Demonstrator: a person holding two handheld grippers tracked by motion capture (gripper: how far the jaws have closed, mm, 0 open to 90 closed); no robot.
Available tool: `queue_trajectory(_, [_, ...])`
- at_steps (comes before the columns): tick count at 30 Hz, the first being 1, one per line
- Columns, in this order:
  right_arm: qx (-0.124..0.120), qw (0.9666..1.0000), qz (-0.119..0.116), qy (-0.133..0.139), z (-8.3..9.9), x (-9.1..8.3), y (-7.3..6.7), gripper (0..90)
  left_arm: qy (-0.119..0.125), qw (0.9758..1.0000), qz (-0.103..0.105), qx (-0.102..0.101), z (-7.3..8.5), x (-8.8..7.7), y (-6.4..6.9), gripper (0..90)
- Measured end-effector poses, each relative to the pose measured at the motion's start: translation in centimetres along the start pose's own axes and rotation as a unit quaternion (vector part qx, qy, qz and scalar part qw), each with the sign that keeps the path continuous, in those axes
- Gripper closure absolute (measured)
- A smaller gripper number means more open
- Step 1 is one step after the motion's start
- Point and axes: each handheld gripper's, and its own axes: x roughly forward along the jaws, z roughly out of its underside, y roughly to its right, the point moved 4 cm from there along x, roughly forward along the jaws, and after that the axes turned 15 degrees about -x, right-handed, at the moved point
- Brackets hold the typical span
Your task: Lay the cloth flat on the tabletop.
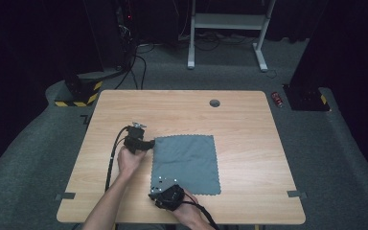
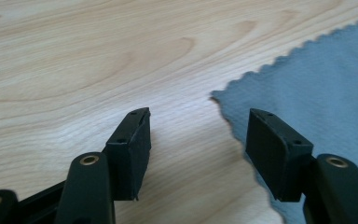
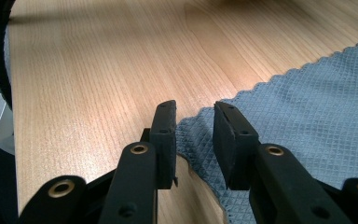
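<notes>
The left gripper (image 2: pixel 198 135) stands wide open at a corner of the grey cloth (image 2: pixel 317 88); the right gripper (image 3: pixel 195 140), jaws narrower, straddles the cloth's near corner, not pinching.

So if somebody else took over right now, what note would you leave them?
Left gripper: open, low over the table, jaws either side of the grey cloth's far left corner, not gripping.
Right gripper: jaws narrowed around the cloth's near left corner; the corner sits between the pads, whether they pinch it cannot be told.
Cloth: lying flat and spread out, zigzag edges, in the middle of the wooden table.
Done: both grippers lined up at the left corners.
Left: probably close on both corners, then lift or fold the cloth.
</notes>
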Motion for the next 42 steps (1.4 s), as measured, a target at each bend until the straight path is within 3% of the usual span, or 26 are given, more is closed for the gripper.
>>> queue_trajectory(11, [-0.001, 1.0000, -0.006, 0.007, -0.2, -0.1, -0.6, 66.9, 0.022, 0.9994, 0.014, -0.025, -0.5, 0.6, -0.3, 42.6])
queue_trajectory(26, [-0.005, 0.9999, -0.009, 0.003, -0.2, 0.0, -1.0, 63.4, 0.034, 0.9986, 0.027, -0.030, -0.6, 1.0, 0.2, 42.5])
queue_trajectory(32, [-0.010, 0.9999, -0.002, 0.006, -0.2, 0.0, -1.3, 63.1, 0.032, 0.9987, 0.027, -0.030, -0.6, 1.0, 0.4, 42.7])
queue_trajectory(36, [-0.012, 0.9999, -0.001, 0.001, -0.2, -0.1, -1.3, 68.2, 0.033, 0.9988, 0.028, -0.024, -0.5, 1.1, 0.7, 43.7])
queue_trajectory(39, [-0.014, 0.9999, 0.001, 0.001, -0.2, -0.1, -1.2, 69.7, 0.029, 0.9992, 0.022, -0.018, -0.6, 1.3, 0.9, 43.7])
queue_trajectory(40, [-0.012, 0.9999, 0.002, 0.001, -0.2, -0.1, -1.2, 70.7, 0.014, 0.9997, 0.017, -0.006, -1.1, 1.4, 1.3, 43.7])
queue_trajectory(41, [-0.013, 0.9999, 0.002, 0.001, -0.2, -0.1, -1.2, 71.3, 0.014, 0.9997, 0.017, -0.006, -1.1, 1.4, 1.3, 44.5])
queue_trajectory(42, [-0.013, 0.9999, 0.001, 0.000, -0.2, -0.1, -1.2, 72.9, 0.017, 0.9998, 0.004, -0.004, -1.2, 1.6, 1.4, 47.8])
